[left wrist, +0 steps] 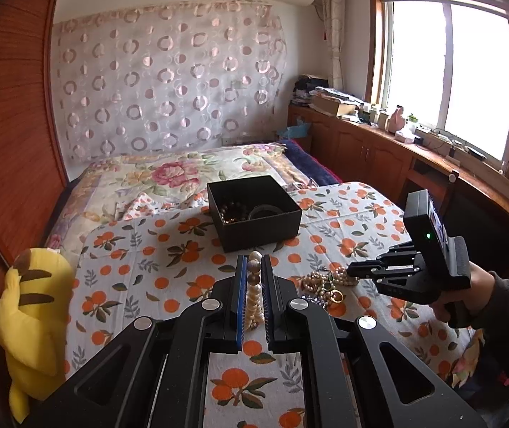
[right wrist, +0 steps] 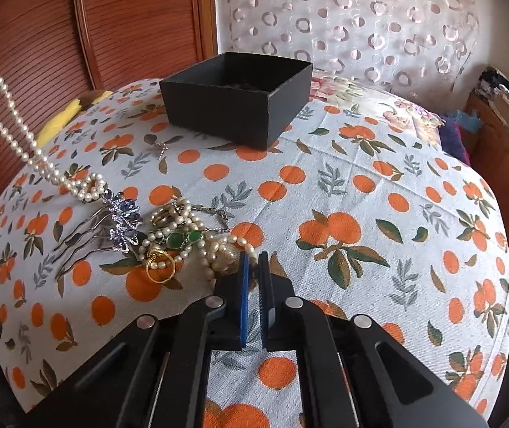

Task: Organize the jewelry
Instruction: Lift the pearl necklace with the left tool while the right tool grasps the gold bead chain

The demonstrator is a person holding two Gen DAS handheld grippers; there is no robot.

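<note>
Pearl necklace (left wrist: 254, 287) clenched in left claw (left wrist: 253, 267), right claw (right wrist: 253, 267) closed beside jewelry pile (right wrist: 179, 235)

The left gripper (left wrist: 253, 267) fingers pinch a pearl necklace (left wrist: 254, 290) before the black box (left wrist: 254, 210).

Black box (right wrist: 235, 107), white pearl strand (right wrist: 22, 142), orange-fruit print cloth (right wrist: 361, 196), green stones (right wrist: 183, 239), prob. gold ring (right wrist: 160, 267).

You get daylight from the blown-out window (left wrist: 447, 75); the black box (left wrist: 254, 210) casts soft shadows, and fisheye bending darkens every corner.
</note>
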